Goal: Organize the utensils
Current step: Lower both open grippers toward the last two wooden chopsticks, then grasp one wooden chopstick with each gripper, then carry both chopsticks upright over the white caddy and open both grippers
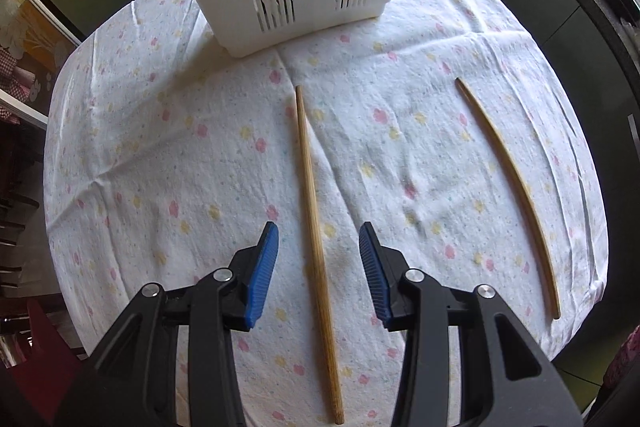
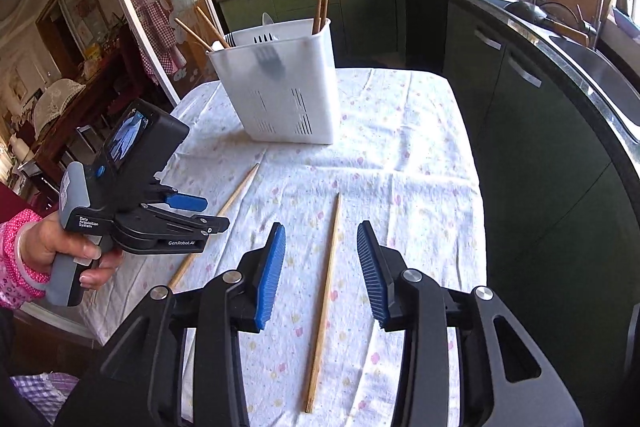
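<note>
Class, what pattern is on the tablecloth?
The tablecloth is white with small pink and yellow flowers, clearest in the left wrist view.

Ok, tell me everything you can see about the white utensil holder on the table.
The white utensil holder is a tall, translucent plastic bin with slotted vents low on its walls. It stands upright on the flowered tablecloth, at the far end, beyond two loose chopsticks. Wooden chopsticks lean out of its top, and a fork's dark outline shows through the wall. Neither gripper touches it.
</note>
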The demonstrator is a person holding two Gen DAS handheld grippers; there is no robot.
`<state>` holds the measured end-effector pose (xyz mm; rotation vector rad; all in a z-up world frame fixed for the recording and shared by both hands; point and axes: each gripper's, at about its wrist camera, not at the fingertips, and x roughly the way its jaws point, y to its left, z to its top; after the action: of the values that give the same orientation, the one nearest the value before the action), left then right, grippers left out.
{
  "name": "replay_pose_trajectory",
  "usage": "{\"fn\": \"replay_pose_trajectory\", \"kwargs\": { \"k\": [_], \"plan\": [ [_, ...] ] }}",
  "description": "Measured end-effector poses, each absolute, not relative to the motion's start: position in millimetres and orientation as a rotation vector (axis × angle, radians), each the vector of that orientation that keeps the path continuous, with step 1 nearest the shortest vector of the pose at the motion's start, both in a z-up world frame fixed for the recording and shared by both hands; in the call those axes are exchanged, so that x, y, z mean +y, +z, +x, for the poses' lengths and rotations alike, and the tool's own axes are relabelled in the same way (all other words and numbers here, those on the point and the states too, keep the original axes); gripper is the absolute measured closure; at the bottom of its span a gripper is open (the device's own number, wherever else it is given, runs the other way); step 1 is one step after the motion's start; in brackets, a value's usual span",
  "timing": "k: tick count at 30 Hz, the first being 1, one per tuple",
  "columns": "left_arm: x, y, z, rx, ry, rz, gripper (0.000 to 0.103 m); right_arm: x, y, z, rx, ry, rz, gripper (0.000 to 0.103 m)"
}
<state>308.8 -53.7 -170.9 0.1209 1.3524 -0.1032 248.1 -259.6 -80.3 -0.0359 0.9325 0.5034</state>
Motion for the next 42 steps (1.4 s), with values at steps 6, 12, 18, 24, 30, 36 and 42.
{"fn": "replay_pose_trajectory", "kwargs": {
  "k": [6,12,18,24,30,36,42],
  "plan": [
    [-49.7,-180.9,311.2,1.329,-0.093,0.080,0.074,-243.2,-91.5,259.1,0.967,0.509,-0.050,0.063],
    [-43.7,-181.5,310.5,1.282,-0.075,0.033,0.077,-219.8,-124.9,277.1,1.018,0.474,-0.100,0.061],
    [-41.9,-184.1,308.3,1.261,-0.072,0.033,0.079,-200.0,-164.1,302.0,1.132,0.463,-0.126,0.063],
    [-40.8,-181.0,308.4,1.257,-0.071,0.032,0.084,-194.4,-172.6,313.0,1.165,0.438,-0.161,0.063],
    [-40.1,-181.3,308.7,1.253,-0.068,0.027,0.084,-187.8,-180.7,313.1,1.170,0.420,-0.214,0.065],
    [-37.1,-181.1,310.8,1.245,-0.065,0.024,0.096,-184.8,-181.1,309.9,1.157,0.404,-0.210,0.096],
    [-28.5,-168.0,306.6,1.215,-0.078,0.004,0.097,-195.8,-152.5,297.1,1.103,0.445,-0.151,0.096]
  ]
}}
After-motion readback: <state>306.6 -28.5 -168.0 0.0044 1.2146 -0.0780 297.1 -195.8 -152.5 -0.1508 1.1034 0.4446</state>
